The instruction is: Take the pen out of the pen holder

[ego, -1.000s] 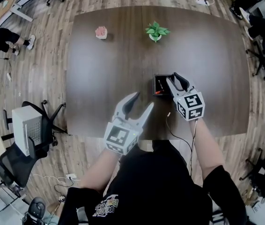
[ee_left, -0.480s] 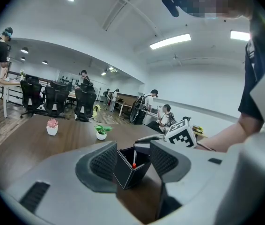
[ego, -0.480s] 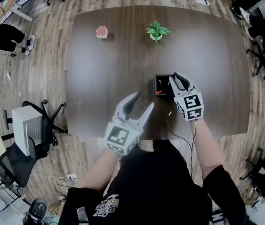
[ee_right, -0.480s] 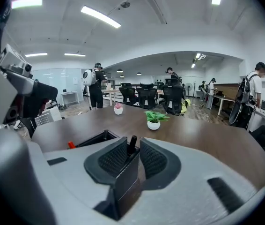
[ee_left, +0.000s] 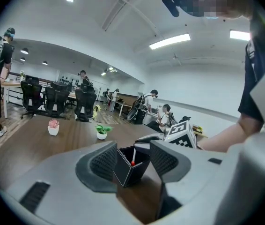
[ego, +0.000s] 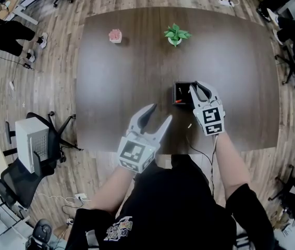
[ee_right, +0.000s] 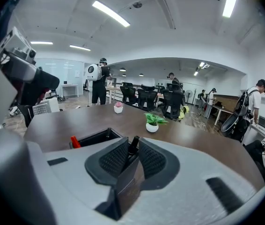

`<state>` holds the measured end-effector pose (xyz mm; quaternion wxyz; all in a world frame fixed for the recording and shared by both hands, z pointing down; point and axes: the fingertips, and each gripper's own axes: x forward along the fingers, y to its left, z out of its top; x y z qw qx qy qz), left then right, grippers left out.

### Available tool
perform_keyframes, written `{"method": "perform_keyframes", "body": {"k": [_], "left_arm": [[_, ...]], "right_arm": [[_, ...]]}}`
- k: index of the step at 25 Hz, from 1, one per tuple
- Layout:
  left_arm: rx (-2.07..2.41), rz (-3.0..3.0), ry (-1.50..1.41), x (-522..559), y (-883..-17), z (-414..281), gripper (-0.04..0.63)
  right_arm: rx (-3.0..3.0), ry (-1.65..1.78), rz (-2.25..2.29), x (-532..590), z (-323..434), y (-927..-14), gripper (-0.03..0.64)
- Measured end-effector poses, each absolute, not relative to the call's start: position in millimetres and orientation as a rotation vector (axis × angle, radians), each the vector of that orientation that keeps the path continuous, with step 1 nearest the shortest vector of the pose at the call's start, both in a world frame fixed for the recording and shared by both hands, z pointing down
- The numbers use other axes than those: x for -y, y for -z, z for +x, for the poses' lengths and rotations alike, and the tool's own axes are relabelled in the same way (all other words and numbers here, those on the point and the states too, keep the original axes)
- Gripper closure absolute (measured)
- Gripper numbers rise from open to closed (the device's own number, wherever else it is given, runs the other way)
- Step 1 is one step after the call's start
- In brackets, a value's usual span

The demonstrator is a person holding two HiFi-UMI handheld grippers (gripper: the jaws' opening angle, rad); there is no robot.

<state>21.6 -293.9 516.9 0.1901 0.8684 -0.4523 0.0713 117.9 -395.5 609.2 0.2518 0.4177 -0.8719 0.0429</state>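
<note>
Your right gripper (ego: 199,88) is reaching into the right side of the pen holder (ee_left: 126,170), tilting slightly downward. Its jaws have just been closing, and a black pen (ee_right: 133,143) is standing between them. The ribbed pads are pressing against both sides of the pen's top. The holder's dark wall is showing just under the jaws, in the narrow gap between them. The pen is standing upright against that wall, inside the holder.

A red pen (ee_right: 75,141) is also lying in the holder, leaning toward its near left corner, apart from your right gripper.

The holder itself is sitting right of the middle of the brown surface (ego: 137,66), somewhat nearer the near edge than the far one.

You are holding your left gripper (ego: 158,115) over the near edge of the surface, left of the holder and well apart from it. Its jaws are standing wide apart with nothing between the pads.

A pink potted plant (ego: 115,35) and a green potted plant (ego: 176,34) are sitting near the far edge.
</note>
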Motion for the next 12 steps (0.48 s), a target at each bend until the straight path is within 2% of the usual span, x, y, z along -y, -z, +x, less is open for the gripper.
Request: {"method": "perform_keyframes", "body": {"k": [12], "left_arm": [[1.270, 2.467, -0.198, 283.1, -506.1, 19.5, 0.399]], "right_arm": [[2.400, -0.186, 1.193, 386.1, 121.9, -602.1, 0.572]]}}
